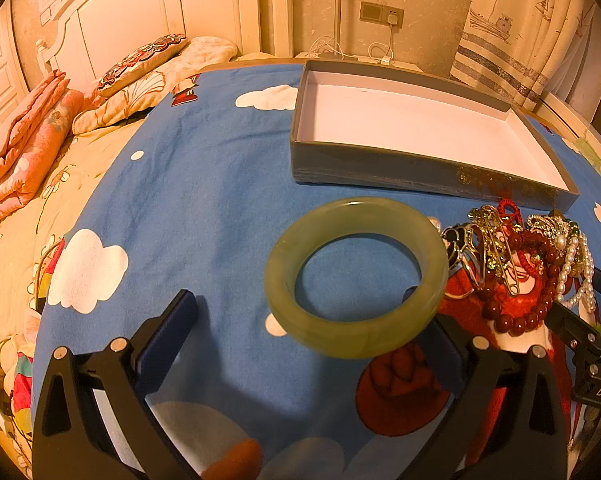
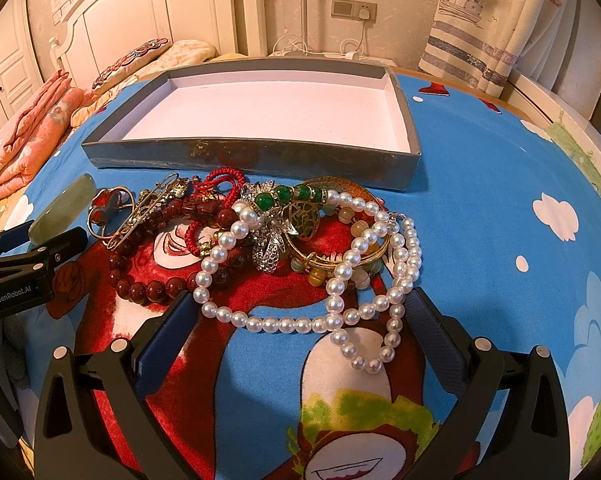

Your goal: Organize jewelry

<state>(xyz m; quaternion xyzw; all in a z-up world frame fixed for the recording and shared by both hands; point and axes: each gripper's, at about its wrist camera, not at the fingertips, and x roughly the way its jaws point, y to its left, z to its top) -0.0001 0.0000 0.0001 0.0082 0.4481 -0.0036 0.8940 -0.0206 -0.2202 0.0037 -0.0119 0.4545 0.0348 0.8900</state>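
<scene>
Jewelry (image 2: pixel 284 240) lies in a tangled heap on a bed covered by a blue cartoon bedspread (image 2: pixel 480 208). Nearest, the right gripper (image 2: pixel 300 320) is spread wide and grasps nothing, its fingers either side of a looped pearl necklace (image 2: pixel 300 325) at the front of the heap. Behind the pearls sit a dark red bead bracelet (image 2: pixel 148 290), a silver brooch (image 2: pixel 266 246), green beads (image 2: pixel 284 196) and a red cord (image 2: pixel 220 180). To the left, the left gripper (image 1: pixel 300 312) has its fingers far apart; a pale green jade bangle (image 1: pixel 356 276) sits against its right finger, and whether it is gripped cannot be told. Beyond the heap rests a shallow grey box (image 2: pixel 256 156) with a white inside. Farthest back are pillows (image 1: pixel 140 60) and a white headboard (image 1: pixel 152 4).
</scene>
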